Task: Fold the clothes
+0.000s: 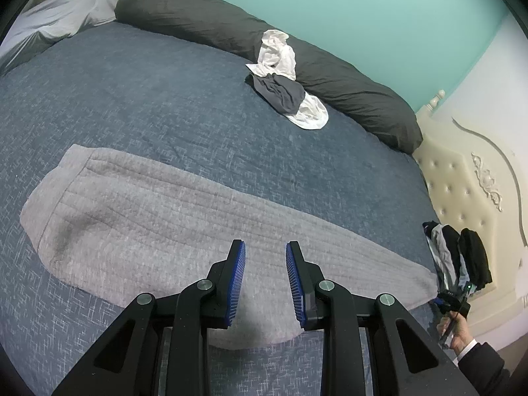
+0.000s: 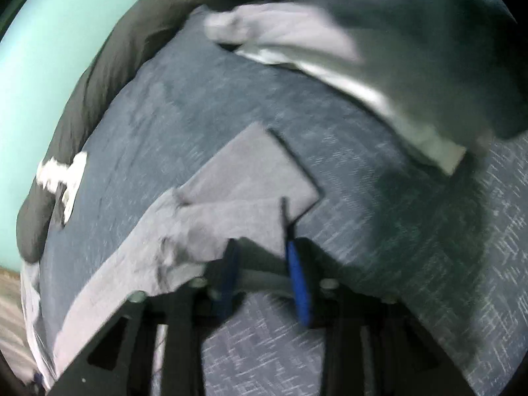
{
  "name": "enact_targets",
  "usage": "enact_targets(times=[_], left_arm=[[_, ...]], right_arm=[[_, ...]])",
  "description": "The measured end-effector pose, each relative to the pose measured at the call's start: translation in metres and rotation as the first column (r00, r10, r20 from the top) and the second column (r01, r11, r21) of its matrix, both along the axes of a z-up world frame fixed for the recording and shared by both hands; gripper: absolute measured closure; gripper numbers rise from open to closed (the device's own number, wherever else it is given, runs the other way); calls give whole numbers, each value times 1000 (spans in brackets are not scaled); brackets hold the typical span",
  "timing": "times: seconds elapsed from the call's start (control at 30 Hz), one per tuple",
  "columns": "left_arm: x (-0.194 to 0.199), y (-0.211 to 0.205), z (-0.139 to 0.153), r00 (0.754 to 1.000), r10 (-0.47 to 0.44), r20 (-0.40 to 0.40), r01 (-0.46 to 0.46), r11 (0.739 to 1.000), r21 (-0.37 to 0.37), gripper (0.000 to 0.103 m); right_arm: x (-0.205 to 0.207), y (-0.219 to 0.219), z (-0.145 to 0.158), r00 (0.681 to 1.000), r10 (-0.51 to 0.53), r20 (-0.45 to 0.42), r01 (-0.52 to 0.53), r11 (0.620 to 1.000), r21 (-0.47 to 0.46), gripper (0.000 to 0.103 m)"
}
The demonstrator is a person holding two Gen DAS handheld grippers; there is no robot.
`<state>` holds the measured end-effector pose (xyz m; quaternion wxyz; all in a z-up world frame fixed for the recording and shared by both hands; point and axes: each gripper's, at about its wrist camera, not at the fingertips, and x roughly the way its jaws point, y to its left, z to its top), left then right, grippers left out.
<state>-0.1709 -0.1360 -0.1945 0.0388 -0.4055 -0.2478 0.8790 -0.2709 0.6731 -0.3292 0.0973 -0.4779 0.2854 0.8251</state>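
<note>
While your left gripper (image 1: 265, 247) hangs over the grey garment (image 1: 171, 211), its blue pads (image 1: 237, 283) stand apart with nothing between them — only the ribbed cloth lying flat on the blue bedspread (image 1: 158, 99) beneath. That garment stretches in a long band across the near part of the bed, one rounded end to the left, the other reaching toward the right edge. Further back, a white and dark heap of clothes (image 1: 283, 82) rests against the long dark pillow (image 1: 297, 49) by the teal wall (image 1: 363, 6). At the right edge of the left view you can see your right hand (image 1: 458, 333), in a dark sleeve with a white cuff, beside a stack of dark folded items (image 1: 462, 254) near the cream headboard (image 1: 462, 171). In the right wrist view, which is blurred, your right gripper (image 2: 262, 257) sits at the garment's edge (image 2: 231, 211); cloth lies over the left finger and runs between the pads, but whether they press on it you cannot tell. A folded corner of the grey piece lies just ahead of it.
</note>
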Motion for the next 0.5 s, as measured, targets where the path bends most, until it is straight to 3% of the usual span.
enact_targets(times=[0.07,0.33,0.5], left_arm=[[0,-1,0,1000,2,0,-2,1000,1,75],[0,-2,0,1000,7,-4,-7,1000,-3,75],[1,-1,-2,1000,11,3,-11,1000,-7,75]], right_arm=[[2,-6,5,1000,28,-7,-28,998,55,93],[4,-8,60,986,102,-131,-60,955,290,96],[-22,-9,62,984,165,-67,-129,918,375,96]])
